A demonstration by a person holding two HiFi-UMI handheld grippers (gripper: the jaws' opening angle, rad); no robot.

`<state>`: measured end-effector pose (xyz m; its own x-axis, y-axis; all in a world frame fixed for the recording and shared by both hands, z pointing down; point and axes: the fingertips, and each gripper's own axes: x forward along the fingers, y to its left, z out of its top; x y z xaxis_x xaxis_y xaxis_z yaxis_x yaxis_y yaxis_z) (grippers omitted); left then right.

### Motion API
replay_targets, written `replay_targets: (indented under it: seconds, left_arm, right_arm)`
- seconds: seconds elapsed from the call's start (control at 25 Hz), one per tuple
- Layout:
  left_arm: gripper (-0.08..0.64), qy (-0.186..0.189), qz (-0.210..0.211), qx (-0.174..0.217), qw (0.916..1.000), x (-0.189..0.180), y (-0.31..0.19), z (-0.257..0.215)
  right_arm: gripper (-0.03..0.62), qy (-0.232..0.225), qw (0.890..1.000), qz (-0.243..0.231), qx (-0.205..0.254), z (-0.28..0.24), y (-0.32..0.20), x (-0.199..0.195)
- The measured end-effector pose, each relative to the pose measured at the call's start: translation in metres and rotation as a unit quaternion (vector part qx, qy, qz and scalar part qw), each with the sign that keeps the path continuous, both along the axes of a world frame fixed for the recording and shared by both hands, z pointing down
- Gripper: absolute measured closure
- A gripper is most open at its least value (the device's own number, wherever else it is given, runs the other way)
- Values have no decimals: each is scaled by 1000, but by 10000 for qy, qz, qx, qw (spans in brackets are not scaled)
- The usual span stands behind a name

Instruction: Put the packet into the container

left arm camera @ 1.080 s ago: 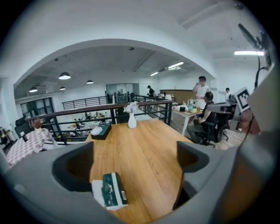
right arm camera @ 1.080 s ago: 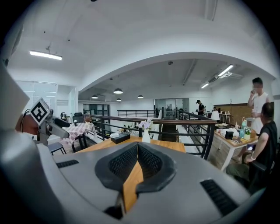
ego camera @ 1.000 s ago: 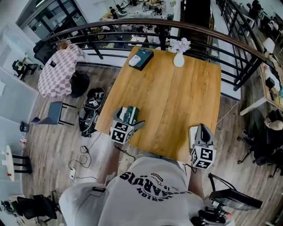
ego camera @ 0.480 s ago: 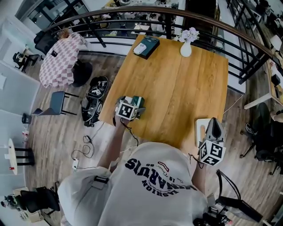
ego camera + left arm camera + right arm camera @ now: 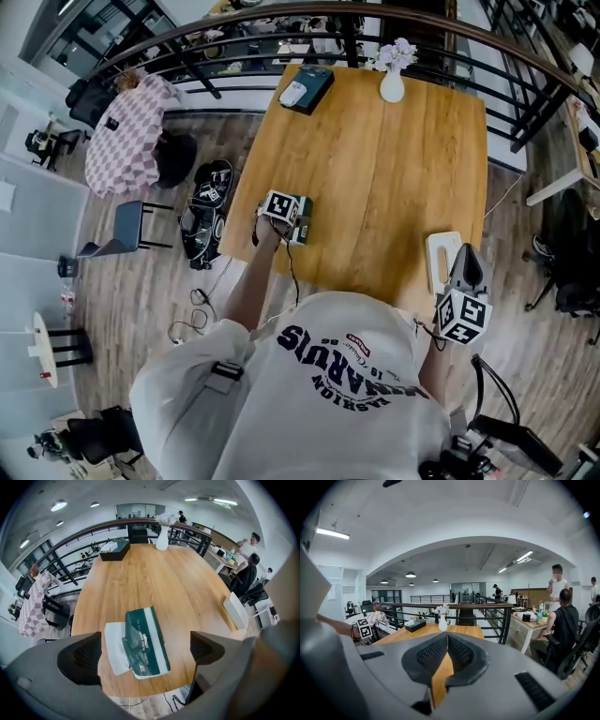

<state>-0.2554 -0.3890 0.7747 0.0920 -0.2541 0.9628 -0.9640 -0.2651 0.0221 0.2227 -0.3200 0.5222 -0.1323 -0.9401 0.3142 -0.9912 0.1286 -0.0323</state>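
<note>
A dark green packet (image 5: 146,641) with a white stripe lies on a white sheet (image 5: 112,644) near the table's near left edge. My left gripper (image 5: 145,656) hangs over it, open, with one jaw on each side of the packet and not touching it. In the head view the left gripper (image 5: 296,217) covers most of the packet (image 5: 303,228). The white container (image 5: 440,262) sits at the table's near right edge; it also shows in the left gripper view (image 5: 235,610). My right gripper (image 5: 467,255) rests beside it, shut and holding nothing (image 5: 447,649).
The wooden table (image 5: 375,178) carries a white vase with flowers (image 5: 392,82) and a dark box (image 5: 307,88) at its far edge. A dark railing (image 5: 525,89) runs behind the table. Bags (image 5: 208,220) and a chair (image 5: 127,234) stand on the floor to the left.
My left gripper has moved forward from the table's edge until it is over the green packet. The right gripper stays by the white container.
</note>
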Motion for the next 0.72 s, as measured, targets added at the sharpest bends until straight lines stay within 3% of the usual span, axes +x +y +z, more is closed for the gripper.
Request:
replay_targets:
  seconds: [0.4, 0.72]
  left_arm:
    - [-31, -358, -93, -613, 9974, -8, -6, 77]
    - [-31, -455, -178, -670, 9966, -9, -5, 98]
  right_arm:
    - [583, 65, 9983, 471, -323, 17, 35, 27]
    - [584, 73, 9963, 709, -484, 24, 50, 38]
